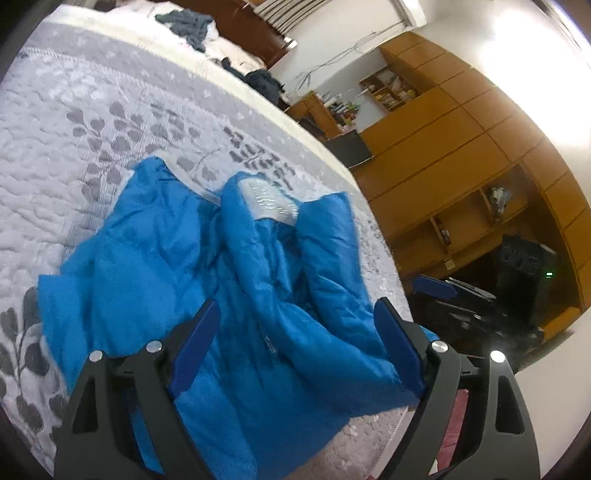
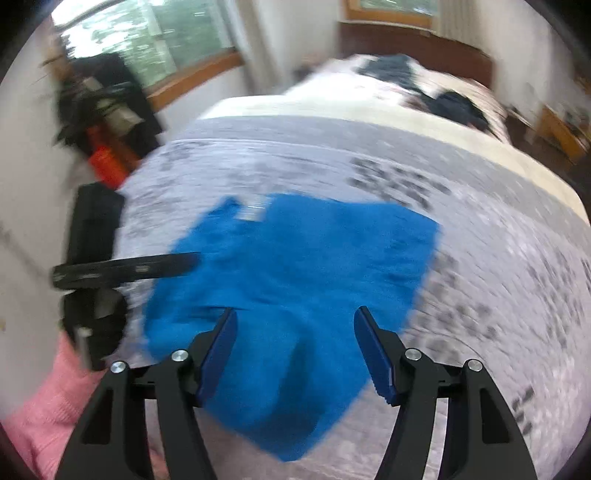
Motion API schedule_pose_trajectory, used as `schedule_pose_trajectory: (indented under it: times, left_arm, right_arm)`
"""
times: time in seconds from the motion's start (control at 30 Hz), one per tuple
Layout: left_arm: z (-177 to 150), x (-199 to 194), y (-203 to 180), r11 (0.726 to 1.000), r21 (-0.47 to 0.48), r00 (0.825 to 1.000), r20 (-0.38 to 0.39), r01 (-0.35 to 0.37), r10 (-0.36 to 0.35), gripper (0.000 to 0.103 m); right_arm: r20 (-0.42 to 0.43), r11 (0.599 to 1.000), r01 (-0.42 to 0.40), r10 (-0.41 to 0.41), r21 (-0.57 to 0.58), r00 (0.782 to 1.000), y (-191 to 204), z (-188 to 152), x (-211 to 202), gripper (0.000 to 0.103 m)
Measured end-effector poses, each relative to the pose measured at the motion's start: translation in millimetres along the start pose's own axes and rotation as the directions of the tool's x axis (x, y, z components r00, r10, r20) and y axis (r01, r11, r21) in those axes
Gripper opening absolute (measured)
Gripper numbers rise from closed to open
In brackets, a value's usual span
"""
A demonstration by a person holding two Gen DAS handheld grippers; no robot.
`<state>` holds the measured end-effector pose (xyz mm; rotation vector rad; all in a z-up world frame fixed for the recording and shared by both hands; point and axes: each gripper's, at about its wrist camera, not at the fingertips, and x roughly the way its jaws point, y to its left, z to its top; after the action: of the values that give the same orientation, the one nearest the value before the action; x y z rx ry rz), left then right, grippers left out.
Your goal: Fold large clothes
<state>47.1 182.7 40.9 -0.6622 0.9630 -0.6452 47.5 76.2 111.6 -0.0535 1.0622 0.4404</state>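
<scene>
A bright blue padded jacket (image 1: 207, 280) lies spread on the grey-and-white quilted bed (image 1: 74, 140), front up. Its zipper (image 1: 269, 347) runs down the middle and white lining (image 1: 269, 199) shows at the collar. My left gripper (image 1: 295, 306) hovers open above the jacket's lower middle, nothing between its fingers. In the blurred right wrist view the jacket (image 2: 295, 266) fills the centre, and my right gripper (image 2: 295, 314) is open over its near hem, holding nothing. The left gripper (image 2: 125, 267) appears edge-on at the jacket's left side, held by a person's pink sleeve (image 2: 44, 406).
Dark clothes (image 1: 188, 22) lie heaped at the far end of the bed. Wooden cabinets (image 1: 461, 147) and a black device (image 1: 524, 266) stand beyond the bed's right edge. A window (image 2: 147, 33) and dark clutter with an orange item (image 2: 105, 162) are on the other side.
</scene>
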Motion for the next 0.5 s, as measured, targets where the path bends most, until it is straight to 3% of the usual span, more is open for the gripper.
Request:
schedule_pose_trajectory:
  times: [0.13,0.23,0.5]
  left_arm:
    - [7,12,4,1.0,-0.011,1.0,0.003,0.018,-0.018,0.084]
    - [14,20,2,0.999,0.002,0.999,0.002,0.044,-0.044,0.084]
    - [21,43,-6,0.994,0.033,0.994,-0.042,0.103,-0.101,0.085]
  right_arm:
    - [-0.072,0.996,0.007,0.0,0.09,0.997,-30,-5,33,0.066]
    - [-0.122,0.99,-0.094,0.107,0.104,0.987,-28,-10,60,0.065]
    - [-0.097,0.991,-0.115,0.108,-0.067,0.989,19,-14,69,0.064]
